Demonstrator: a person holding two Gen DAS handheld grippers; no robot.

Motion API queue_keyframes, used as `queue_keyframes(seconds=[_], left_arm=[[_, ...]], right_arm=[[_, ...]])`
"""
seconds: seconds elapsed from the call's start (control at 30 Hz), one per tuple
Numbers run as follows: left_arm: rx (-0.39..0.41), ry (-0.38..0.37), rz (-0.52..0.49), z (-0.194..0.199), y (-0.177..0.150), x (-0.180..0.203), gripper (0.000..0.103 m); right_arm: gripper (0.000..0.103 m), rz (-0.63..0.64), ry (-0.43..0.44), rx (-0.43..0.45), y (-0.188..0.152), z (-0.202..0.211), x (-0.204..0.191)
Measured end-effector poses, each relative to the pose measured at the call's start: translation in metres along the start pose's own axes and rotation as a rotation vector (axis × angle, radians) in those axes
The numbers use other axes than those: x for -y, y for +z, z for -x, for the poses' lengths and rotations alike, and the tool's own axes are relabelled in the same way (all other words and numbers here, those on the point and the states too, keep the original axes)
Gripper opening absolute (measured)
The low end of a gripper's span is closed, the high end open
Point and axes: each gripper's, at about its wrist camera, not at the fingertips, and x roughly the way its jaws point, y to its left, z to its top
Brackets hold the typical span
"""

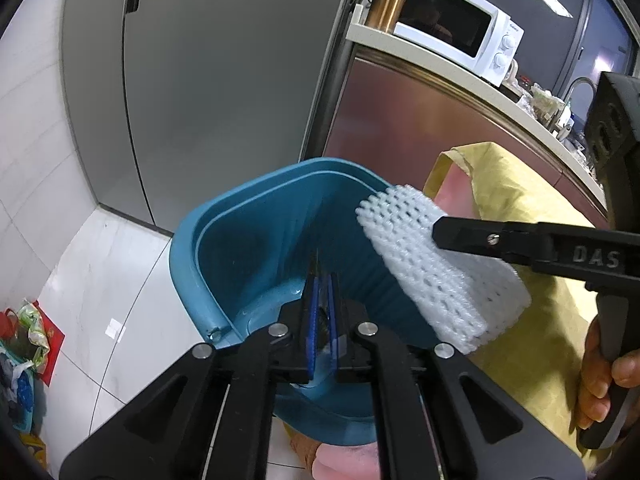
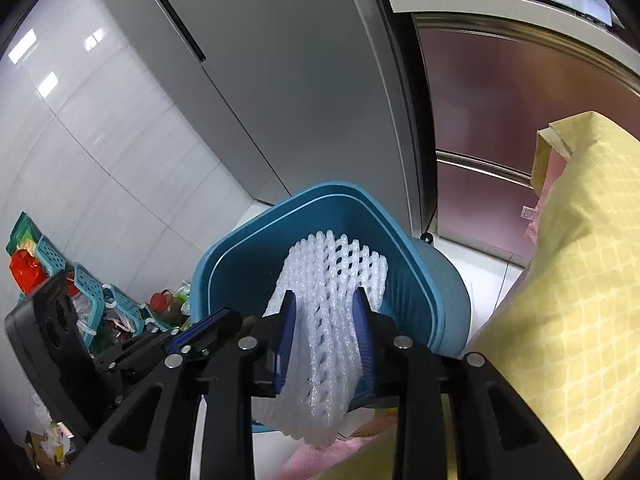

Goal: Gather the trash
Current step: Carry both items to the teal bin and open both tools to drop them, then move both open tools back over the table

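Between my right gripper's (image 2: 326,336) pads sits the white foam net (image 2: 320,344), pinched mid-sheet, its far end hanging over the blue bin's (image 2: 224,256) mouth. Left gripper (image 1: 322,320) is clamped nearly flat on the bin's near rim, tilting the bin toward me; whether the wall is really caught there, I can't tell for sure.

Progress, my read: net is over the opening, not yet in. Bin floor looks bare, so this may be the first item. Left to do: drop the net in, then fetch more.

Around: yellow checked cloth (image 2: 572,280) close on the right, over something pink. Grey fridge (image 1: 208,80) behind the bin, microwave (image 1: 456,28) far right on the counter. Baskets and bagged clutter (image 2: 92,300) on the floor to the left. Nothing blocks the drop; the left fingers sit near the net's path.
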Motion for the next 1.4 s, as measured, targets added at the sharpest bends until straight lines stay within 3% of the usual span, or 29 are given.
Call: queue_keyframes(seconds=[0.1, 0.3, 0.4, 0.47, 0.73, 0.87, 1.0, 1.27, 1.4], left_arm=[[0.006, 0.001, 0.011, 0.000, 0.000, 0.001, 0.009], [0.048, 0.000, 0.018, 0.018, -0.002, 0.003, 0.011], [0.088, -0.016, -0.015, 0.036, -0.001, 0.016, 0.018], [0.118, -0.044, -0.040, 0.051, -0.001, 0.030, 0.027], [0.177, -0.257, -0.188, 0.098, -0.013, 0.103, 0.041], [0.141, -0.404, -0.268, 0.109, -0.031, 0.152, 0.044], [0.090, -0.500, -0.332, 0.110, -0.051, 0.193, 0.048], [-0.019, -0.572, -0.412, 0.093, -0.084, 0.247, 0.056], [-0.070, -0.573, -0.433, 0.079, -0.092, 0.269, 0.059]], right_arm=[[0.039, -0.007, -0.003, -0.007, -0.001, -0.001, 0.002], [0.039, -0.023, 0.021, 0.028, -0.007, 0.017, 0.006], [0.040, -0.029, 0.041, 0.074, -0.012, 0.040, 0.008], [0.040, -0.016, 0.055, 0.108, -0.018, 0.060, 0.008], [0.043, 0.076, 0.039, 0.269, -0.057, 0.164, 0.013], [0.044, 0.073, -0.024, 0.353, -0.088, 0.214, 0.032], [0.045, 0.029, -0.142, 0.423, -0.125, 0.255, 0.061], [0.049, -0.078, -0.411, 0.464, -0.204, 0.296, 0.110], [0.050, -0.124, -0.482, 0.438, -0.233, 0.299, 0.129]])
